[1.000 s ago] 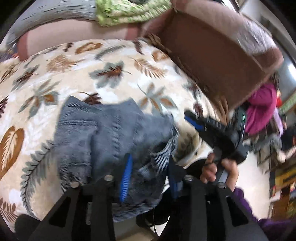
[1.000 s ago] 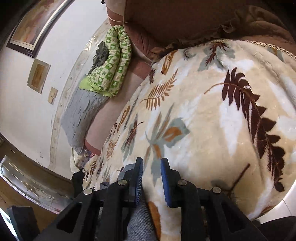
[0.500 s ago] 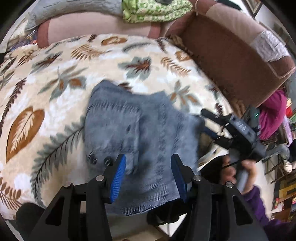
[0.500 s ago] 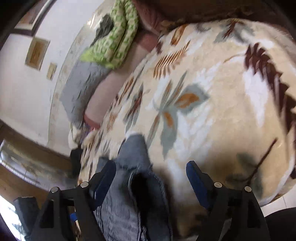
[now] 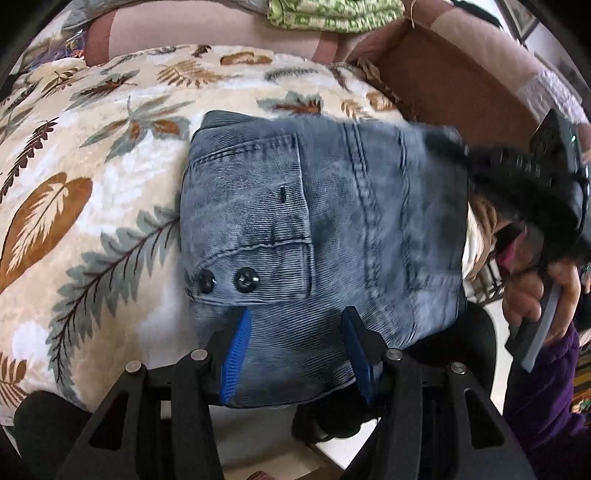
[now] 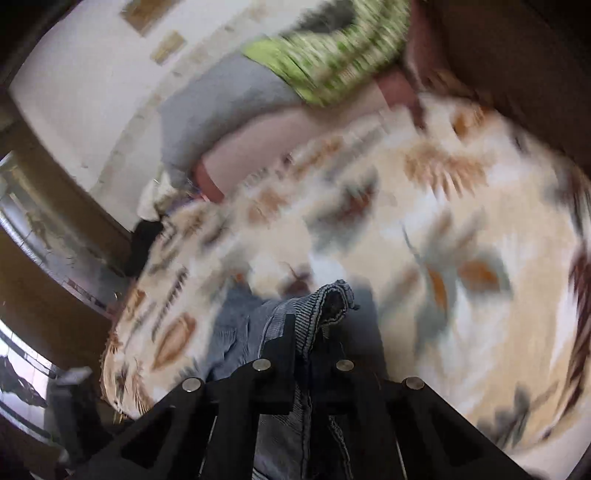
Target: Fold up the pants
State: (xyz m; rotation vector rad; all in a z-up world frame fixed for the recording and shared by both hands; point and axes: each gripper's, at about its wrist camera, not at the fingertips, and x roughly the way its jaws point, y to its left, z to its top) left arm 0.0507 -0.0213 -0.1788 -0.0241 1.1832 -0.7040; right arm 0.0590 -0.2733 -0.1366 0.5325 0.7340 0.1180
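Observation:
Folded blue-grey corduroy pants (image 5: 332,206) lie on a cream blanket with a leaf print (image 5: 92,177), back pocket and two dark buttons facing up. My left gripper (image 5: 297,343) hovers at the pants' near edge, its blue pads (image 5: 236,343) spread apart with fabric under and between them, not pinched. My right gripper (image 5: 454,151), blurred and held by a hand (image 5: 535,295), sits at the pants' right edge. In the right wrist view the right gripper (image 6: 310,328) is shut on a raised fold of the pants (image 6: 328,299).
A folded green patterned blanket (image 5: 332,14) rests on the sofa back, beside the brown sofa arm (image 5: 443,74). A grey cushion (image 6: 229,96) leans below a wall with picture frames. A purple sleeve (image 5: 535,398) is at the lower right.
The right gripper opened wide, then shut on the pants' edge and swung up, blurring its view. The left gripper spread its pads and sank toward the pants, which now lie flatter.

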